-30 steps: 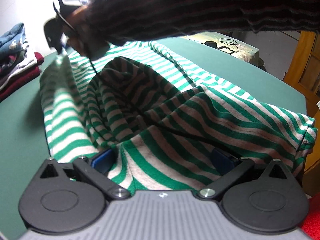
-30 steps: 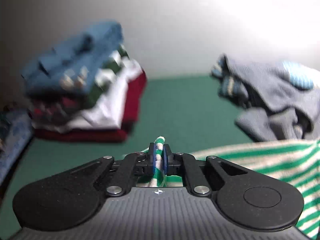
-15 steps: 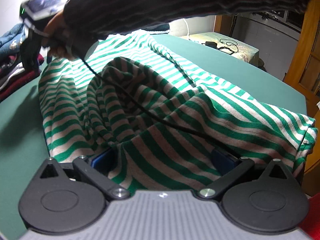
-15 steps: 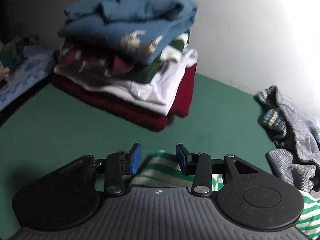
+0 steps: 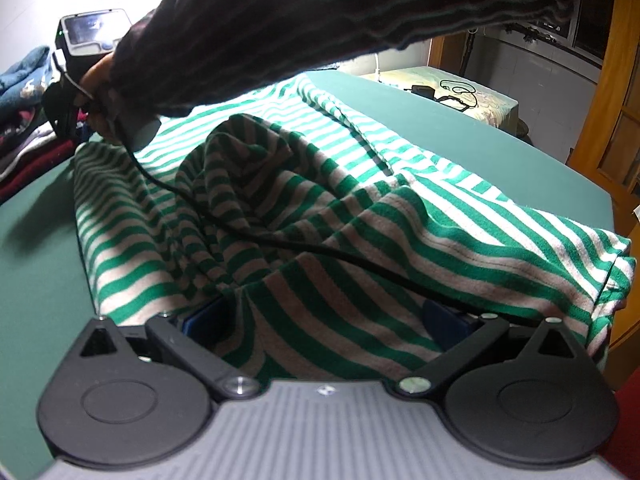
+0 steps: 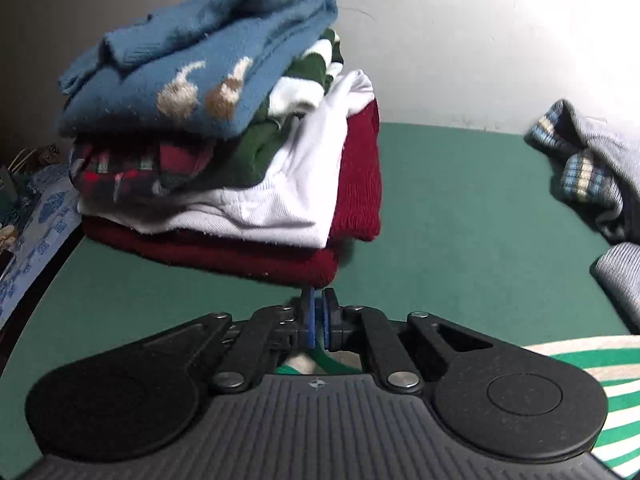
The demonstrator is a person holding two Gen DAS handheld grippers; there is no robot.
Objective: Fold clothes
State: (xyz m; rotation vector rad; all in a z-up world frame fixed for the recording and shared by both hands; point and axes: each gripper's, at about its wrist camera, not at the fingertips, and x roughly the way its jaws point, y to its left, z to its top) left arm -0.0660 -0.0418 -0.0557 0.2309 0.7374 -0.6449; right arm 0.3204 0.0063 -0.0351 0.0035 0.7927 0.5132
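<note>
A green-and-white striped shirt (image 5: 304,208) lies rumpled on the green table (image 5: 36,264). My left gripper (image 5: 324,320) is open, its blue pads wide apart, with shirt fabric bunched between and over them. My right gripper (image 6: 318,320) is shut with nothing between its pads; it hovers over the shirt's far edge (image 6: 592,364). It also shows in the left wrist view (image 5: 76,92), held by a hand in a dark sleeve (image 5: 320,24) at the shirt's far left corner.
A stack of folded clothes (image 6: 224,140), blue sweater on top, stands just ahead of the right gripper. A grey crumpled garment (image 6: 592,176) lies at the right. A black cable (image 5: 280,240) runs across the shirt. A wooden door (image 5: 612,100) is at the right.
My right gripper let go of the shirt's edge, opened, then shut empty and moved nearer the stack. The lifted shirt corner dropped flat. My left gripper stayed still.
</note>
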